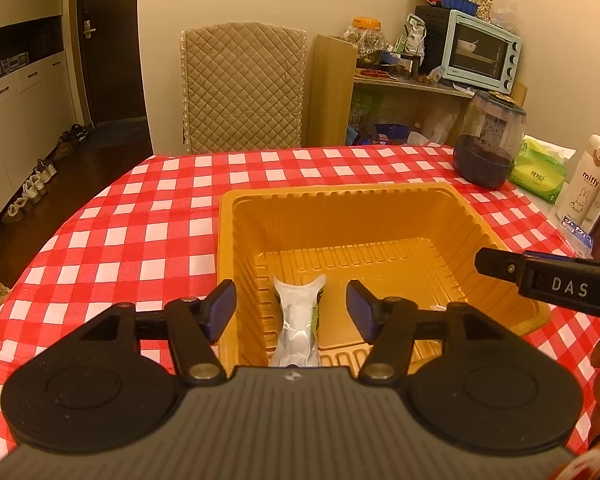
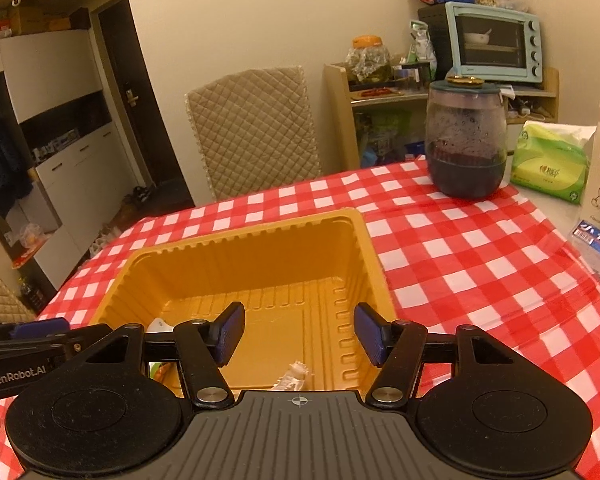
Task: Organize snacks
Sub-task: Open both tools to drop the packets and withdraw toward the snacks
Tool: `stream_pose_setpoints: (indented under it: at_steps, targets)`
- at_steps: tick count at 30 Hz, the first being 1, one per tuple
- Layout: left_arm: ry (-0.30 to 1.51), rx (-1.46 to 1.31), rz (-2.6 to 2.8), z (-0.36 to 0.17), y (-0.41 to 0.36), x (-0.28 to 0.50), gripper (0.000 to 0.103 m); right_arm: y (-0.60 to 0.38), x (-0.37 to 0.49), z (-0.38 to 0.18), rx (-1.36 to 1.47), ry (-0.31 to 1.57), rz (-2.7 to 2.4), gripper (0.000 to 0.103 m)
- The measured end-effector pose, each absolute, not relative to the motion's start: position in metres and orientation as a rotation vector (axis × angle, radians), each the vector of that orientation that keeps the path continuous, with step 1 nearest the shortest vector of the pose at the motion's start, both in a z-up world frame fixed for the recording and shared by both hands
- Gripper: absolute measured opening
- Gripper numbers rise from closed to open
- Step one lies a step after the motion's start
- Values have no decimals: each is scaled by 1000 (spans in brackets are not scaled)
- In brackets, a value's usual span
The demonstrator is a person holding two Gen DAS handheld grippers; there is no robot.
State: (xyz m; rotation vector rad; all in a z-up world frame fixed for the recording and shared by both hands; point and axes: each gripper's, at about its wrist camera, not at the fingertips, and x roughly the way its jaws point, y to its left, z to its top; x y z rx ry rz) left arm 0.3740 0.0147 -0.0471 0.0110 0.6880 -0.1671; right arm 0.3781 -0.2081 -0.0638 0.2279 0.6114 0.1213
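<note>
Snack packet [image 1: 300,320], silver-white, lies in the yellow plastic tray [image 1: 340,196] near its front wall, on the red-checked surface [image 1: 140,216]. Left gripper [image 1: 291,310] hangs wide apart above it, touching nothing. Right gripper [image 2: 299,334] is spread wide and empty over the tray's right half, where a crinkled packet end [image 2: 294,376] shows.

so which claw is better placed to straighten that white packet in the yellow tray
Left, probably. The left claw is open, with the white snack packet lying in the yellow tray directly between its fingers. The right claw is also open, but there the packet sits off to its left, mostly hidden.
</note>
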Motion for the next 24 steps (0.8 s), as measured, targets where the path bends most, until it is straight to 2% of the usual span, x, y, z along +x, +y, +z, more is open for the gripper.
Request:
stream_pose_setpoints:
  at_steps: [4,19,24]
  targets:
    - [682,17,-174,-45,12,368,66,-211,370,-58,210,596,111,61]
    - [675,-24,-145,-25,18,293,79,-205,304,-37,142,594,125,61]
    - [690,-46,-127,-21,23,253,82,-202,268,-33,123,603,125,74]
